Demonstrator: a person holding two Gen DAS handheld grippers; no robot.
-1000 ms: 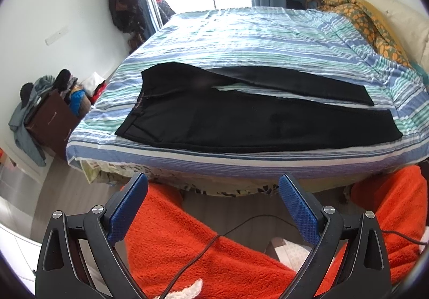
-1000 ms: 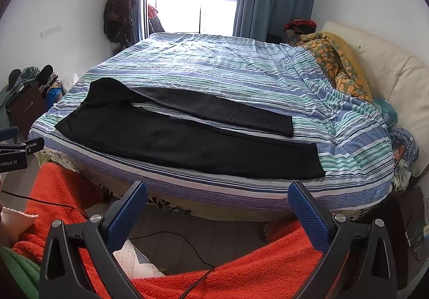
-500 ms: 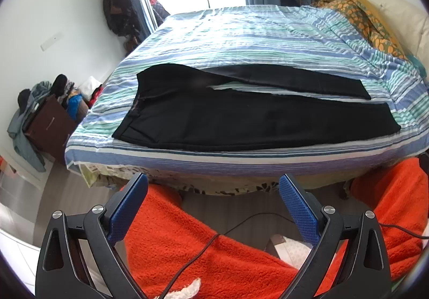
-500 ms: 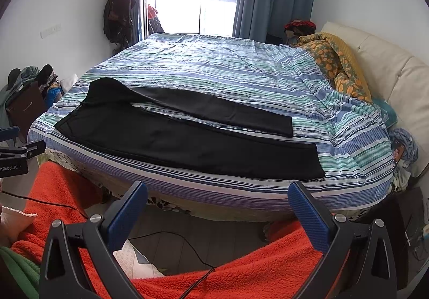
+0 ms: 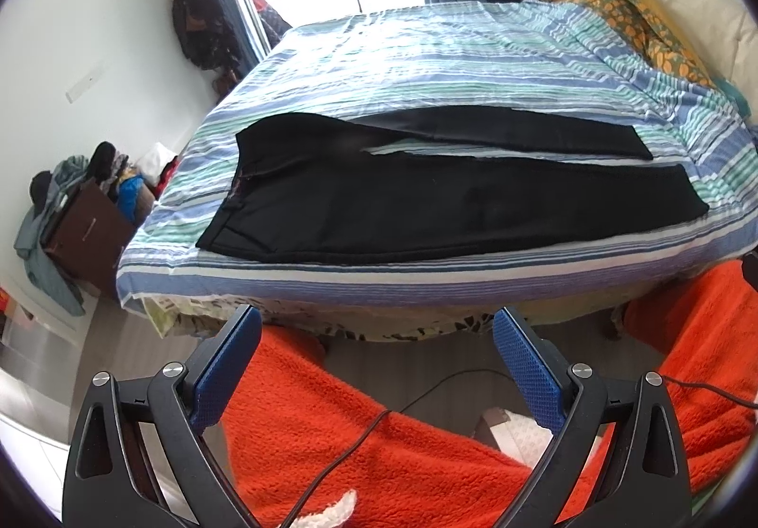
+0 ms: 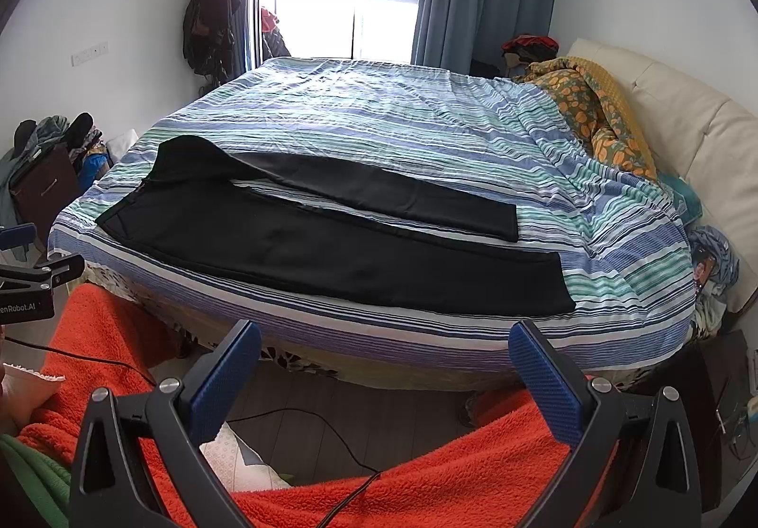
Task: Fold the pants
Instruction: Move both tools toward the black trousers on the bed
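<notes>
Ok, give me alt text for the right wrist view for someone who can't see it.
Black pants lie spread flat on a striped bed, legs apart, waist to the left. The open right gripper is short of the bed's edge, above an orange fleece.

The broad blue-, green- and white-striped bedspread [image 6: 379, 120] lies open at twelve o'clock beyond the flat black pants [image 6: 331, 248], with free room across to the window. The orange-patterned yellow quilt [image 6: 597, 115] heaps up at two o'clock along the cream padded headboard [image 6: 687, 120], closing that side. At nine o'clock a dark brown wooden cabinet [image 5: 85, 234] piled with clothes stands beside the bed corner. Below, at six o'clock, fuzzy orange fleece legs [image 5: 379, 447] and a thin black cable [image 5: 360, 438] cross the floor gap before the bed edge.
</notes>
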